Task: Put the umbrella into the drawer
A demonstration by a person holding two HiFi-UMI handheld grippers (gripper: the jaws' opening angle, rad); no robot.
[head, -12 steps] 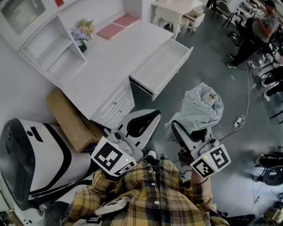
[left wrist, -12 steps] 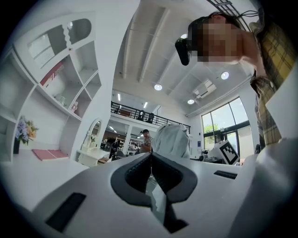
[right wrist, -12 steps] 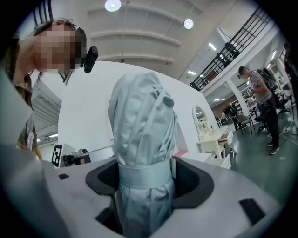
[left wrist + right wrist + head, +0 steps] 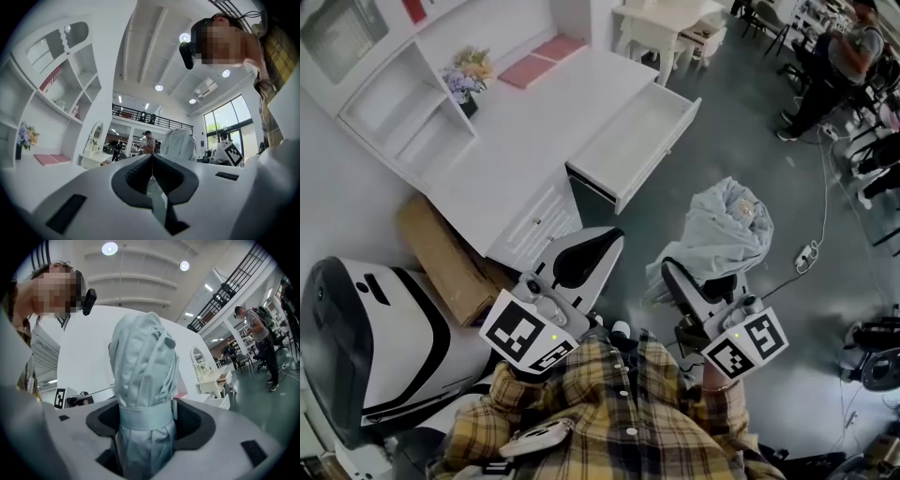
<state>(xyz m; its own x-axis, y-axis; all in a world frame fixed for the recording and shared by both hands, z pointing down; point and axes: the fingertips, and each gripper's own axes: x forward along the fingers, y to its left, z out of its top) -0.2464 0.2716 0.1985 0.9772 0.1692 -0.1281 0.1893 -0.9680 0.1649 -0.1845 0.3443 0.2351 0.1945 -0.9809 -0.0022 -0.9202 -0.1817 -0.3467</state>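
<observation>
Floor [image 4: 769, 122] under umbrella [image 4: 724, 230] in hand-held gripper [image 4: 146, 423]

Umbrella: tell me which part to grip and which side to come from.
Grip the umbrella at its strap, the band round the folded canopy. There the cloth is bundled tight and narrow, while beyond it the cloth billows loose. Come along its length from the strap end, with a jaw on either side of the band and the canopy pointing away. The right tool holds it this way now.

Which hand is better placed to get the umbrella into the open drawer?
Right: its tool grips the folded umbrella, and the drawer stands open ahead. The left tool is shut and empty.
</observation>
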